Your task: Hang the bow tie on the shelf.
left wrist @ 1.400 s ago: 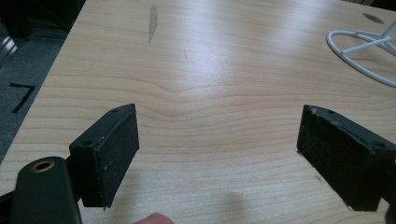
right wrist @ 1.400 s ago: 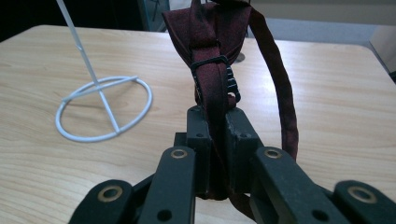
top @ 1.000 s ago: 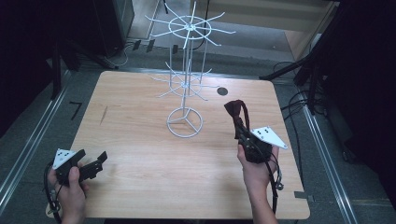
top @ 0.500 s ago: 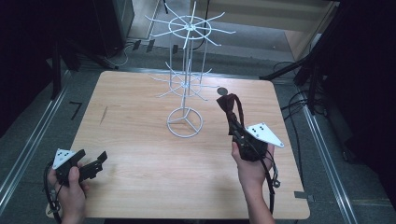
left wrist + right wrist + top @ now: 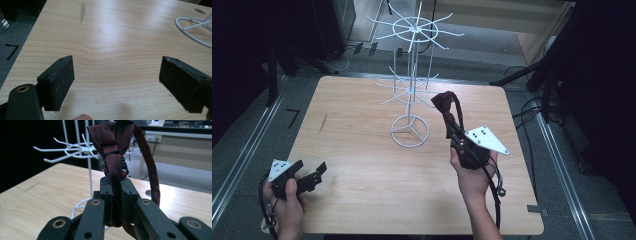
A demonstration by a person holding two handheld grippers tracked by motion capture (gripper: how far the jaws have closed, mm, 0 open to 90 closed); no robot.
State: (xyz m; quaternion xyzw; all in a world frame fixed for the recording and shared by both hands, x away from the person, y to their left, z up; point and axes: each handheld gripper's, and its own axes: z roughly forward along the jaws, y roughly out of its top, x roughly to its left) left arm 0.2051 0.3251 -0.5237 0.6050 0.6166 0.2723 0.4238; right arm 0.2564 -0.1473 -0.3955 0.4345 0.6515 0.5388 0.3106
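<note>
Right gripper view looks straight along the two black jaws of the right gripper (image 5: 116, 192), which are pressed together on a dark red bow tie (image 5: 112, 147); the knot band and the folded wings stand up above the jaw tips, and the tie's strap (image 5: 147, 165) loops out to the right and comes down beside the right jaw. A small black clasp sits on the band just above the jaws. In the high view the same bow tie (image 5: 446, 104) is held off the wooden table (image 5: 362, 165), over its right half, with the right gripper (image 5: 451, 125) pointing away from the person and tilted up, the grey three-cornered plate on top of it and its cable trailing down past the hand. Just to the left of the tie stands a white wire display rack (image 5: 410, 90), with a ring base resting on the table, a thin upright pole, a lower ring of hooks level with the tie and a wider ring of hooks at the top; tie and rack are near each other but apart. Well away, at the near left corner of the table, the left gripper (image 5: 314, 172) is held low over the wood. In the left gripper view its jaws stand wide apart with bare tabletop between them, and part of the rack's base ring (image 5: 192, 27) shows at the upper right.
</note>
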